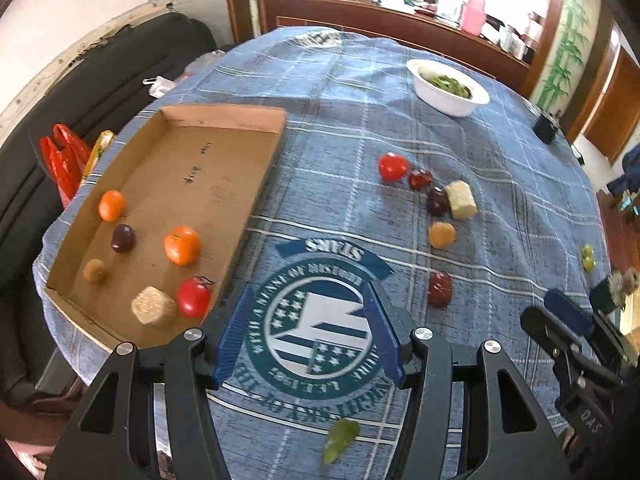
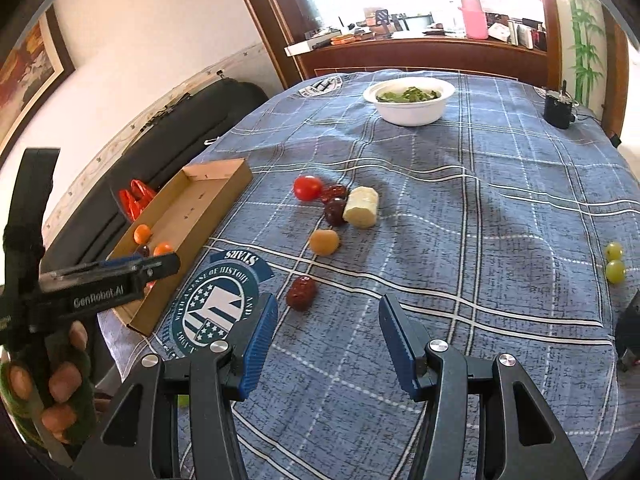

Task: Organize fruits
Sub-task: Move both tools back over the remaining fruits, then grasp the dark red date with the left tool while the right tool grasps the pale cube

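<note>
Your fruits sit in two groups on the blue plaid tablecloth (image 2: 500,208). In the cardboard tray (image 1: 224,152) at the left you have two small oranges (image 1: 182,245), a dark grape (image 1: 122,237), a tan round fruit (image 1: 94,271), a cherry tomato (image 1: 193,298) and a pale cut chunk (image 1: 153,306) touching that tomato.

Loose on the cloth to the right of the tray lies a cluster: a red cherry tomato (image 2: 307,187), a wrinkled red date (image 2: 335,191) just beside it, a dark plum-coloured fruit (image 2: 335,210) touching a cream-white cut piece (image 2: 362,206), and a tan-orange round fruit (image 2: 324,241) nearer you. A second wrinkled red date (image 2: 301,293) lies alone, just ahead of your right gripper's left finger. Two green grapes (image 2: 614,261) lie together far right, near the table edge. One blurred green grape (image 1: 340,440) shows low between your left gripper's arms.

Your left gripper (image 1: 307,328) hangs over the round printed emblem (image 1: 312,320), angled down at the cloth, fingers spread wide with nothing between them. Your right gripper (image 2: 328,344) is likewise spread wide and empty above bare cloth. Your left hand (image 2: 60,384) wraps the handle at the left edge of the right wrist view.
</note>
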The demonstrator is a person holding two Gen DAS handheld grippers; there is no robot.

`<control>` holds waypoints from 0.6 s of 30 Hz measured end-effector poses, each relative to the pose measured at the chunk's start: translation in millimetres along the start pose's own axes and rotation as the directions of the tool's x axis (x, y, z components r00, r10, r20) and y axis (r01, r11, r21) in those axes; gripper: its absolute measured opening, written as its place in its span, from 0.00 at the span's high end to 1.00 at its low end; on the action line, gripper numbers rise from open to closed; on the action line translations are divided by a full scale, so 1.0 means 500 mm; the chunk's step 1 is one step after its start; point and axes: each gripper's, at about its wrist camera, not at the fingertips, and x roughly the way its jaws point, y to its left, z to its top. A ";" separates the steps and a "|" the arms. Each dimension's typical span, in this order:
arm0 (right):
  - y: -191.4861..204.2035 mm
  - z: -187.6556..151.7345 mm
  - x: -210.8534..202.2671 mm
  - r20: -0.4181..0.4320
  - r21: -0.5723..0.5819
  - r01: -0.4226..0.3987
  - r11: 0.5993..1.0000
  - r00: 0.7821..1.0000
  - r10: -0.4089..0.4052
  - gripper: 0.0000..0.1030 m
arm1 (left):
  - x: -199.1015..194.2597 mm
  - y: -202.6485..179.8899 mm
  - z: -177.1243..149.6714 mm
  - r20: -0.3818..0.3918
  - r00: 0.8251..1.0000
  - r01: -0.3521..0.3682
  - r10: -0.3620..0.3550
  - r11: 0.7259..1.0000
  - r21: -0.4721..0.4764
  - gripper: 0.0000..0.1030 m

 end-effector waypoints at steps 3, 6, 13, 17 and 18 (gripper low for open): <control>-0.005 0.001 0.001 0.000 0.001 0.004 1.000 1.000 -0.004 0.47 | 0.009 -0.021 -0.010 -0.018 1.000 0.017 -0.016 1.000 0.026 0.46; -0.011 0.002 0.002 0.001 0.004 0.007 1.000 1.000 -0.007 0.47 | 0.015 -0.041 -0.019 -0.030 0.999 0.027 -0.025 0.998 0.051 0.46; -0.019 0.003 0.015 -0.011 0.006 0.008 1.000 1.000 -0.008 0.47 | 0.025 -0.057 -0.030 -0.052 0.997 0.062 -0.058 0.995 0.073 0.46; -0.024 0.009 0.027 -0.019 0.011 0.007 1.000 1.000 -0.007 0.47 | 0.029 -0.058 -0.030 -0.058 0.996 0.071 -0.066 0.995 0.076 0.46; -0.026 0.012 0.030 -0.020 0.013 0.008 1.000 1.000 -0.008 0.47 | 0.030 -0.058 -0.029 -0.059 0.996 0.071 -0.066 0.995 0.076 0.46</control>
